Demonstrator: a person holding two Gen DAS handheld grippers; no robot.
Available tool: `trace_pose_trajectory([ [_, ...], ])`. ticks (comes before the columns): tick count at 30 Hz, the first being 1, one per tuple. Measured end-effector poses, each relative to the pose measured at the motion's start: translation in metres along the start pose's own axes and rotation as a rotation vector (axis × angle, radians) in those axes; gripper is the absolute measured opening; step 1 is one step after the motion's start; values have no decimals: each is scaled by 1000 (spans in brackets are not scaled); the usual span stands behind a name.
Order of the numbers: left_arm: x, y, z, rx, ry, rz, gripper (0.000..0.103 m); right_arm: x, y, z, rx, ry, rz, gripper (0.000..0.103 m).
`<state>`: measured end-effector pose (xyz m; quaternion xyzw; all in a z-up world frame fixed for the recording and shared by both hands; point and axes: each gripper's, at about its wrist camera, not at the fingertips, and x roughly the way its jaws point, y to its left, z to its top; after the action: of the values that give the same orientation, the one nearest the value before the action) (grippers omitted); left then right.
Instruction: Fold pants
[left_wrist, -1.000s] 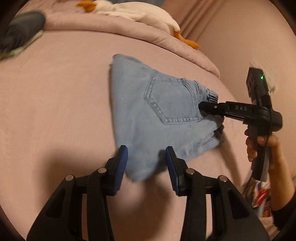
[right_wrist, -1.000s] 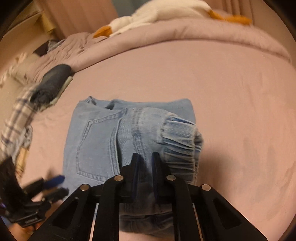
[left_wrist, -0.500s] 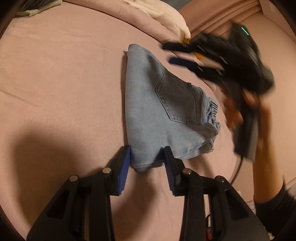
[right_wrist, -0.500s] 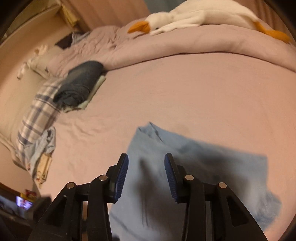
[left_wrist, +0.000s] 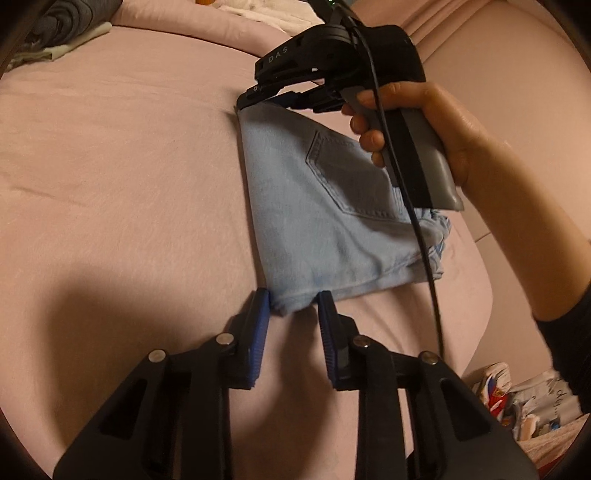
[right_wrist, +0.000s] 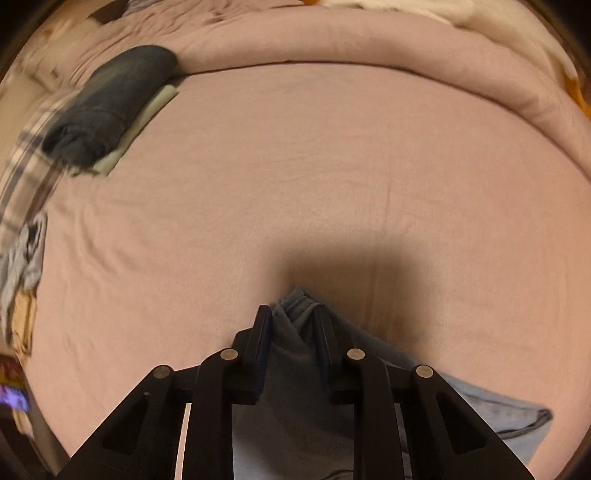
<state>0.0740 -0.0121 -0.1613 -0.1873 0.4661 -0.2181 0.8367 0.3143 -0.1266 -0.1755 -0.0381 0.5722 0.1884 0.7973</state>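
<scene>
From the left wrist camera I see my left tool (left_wrist: 291, 297) with its fingers apart, straddling the near corner of the folded pants (left_wrist: 325, 218); the blue pads sit just beside the denim on either side but are not pressed onto it. The pants lie flat on the pink bed (left_wrist: 122, 177), back pocket up, with the gathered cuffs at the right edge. At the far corner of the pants my right tool (left_wrist: 258, 96) comes in from the right, held by my right hand (left_wrist: 417, 125), its black cable (left_wrist: 413, 221) trailing across the denim. Its fingertips are at the fabric edge, but from here I cannot tell how they stand.

From the right wrist camera, the right tool (right_wrist: 291, 314) has the far corner of the pants (right_wrist: 295, 354) bunched between its fingers, the fabric touching both pads. A dark folded garment (right_wrist: 110, 99) lies far left on the bed (right_wrist: 295, 177).
</scene>
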Motion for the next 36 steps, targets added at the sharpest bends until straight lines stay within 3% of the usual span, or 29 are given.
trace_pose_trajectory([
  [1,-2,-4,-3,12,0,15,18,-5,0,-3,-7,-14,3,22],
  [3,-5,-13,-11,62,4,38,19,-20,-4,-10,-12,-70,13,22],
  [6,-14,-13,-22,63,-5,31,23,-80,-37,-34,124,-237,68,24],
  [8,-20,-13,-22,26,-3,10,34,-113,-48,-56,112,-284,97,27],
  [11,-35,-10,-17,8,-52,38,58,-141,-52,-94,51,-293,2,28],
  [15,-40,-28,3,49,-112,70,59,-165,-68,-153,25,-293,-84,28],
  [19,-25,-44,33,136,-119,147,57,-169,-53,-189,-29,-342,-234,28],
  [22,-4,-57,39,191,-91,174,57,-168,-52,-205,-46,-383,-247,28],
  [24,16,-64,44,229,-56,221,57,-151,-58,-211,-35,-349,-291,28],
  [26,47,-61,46,239,32,282,57,-131,-69,-215,-2,-303,-260,28],
  [27,54,-60,44,246,47,305,57,-128,-70,-220,-17,-346,-266,28],
  [32,53,-57,42,282,20,311,59,-124,-66,-216,-10,-364,-304,29],
  [36,42,-54,43,276,5,308,62,-128,-70,-222,17,-386,-272,33],
])
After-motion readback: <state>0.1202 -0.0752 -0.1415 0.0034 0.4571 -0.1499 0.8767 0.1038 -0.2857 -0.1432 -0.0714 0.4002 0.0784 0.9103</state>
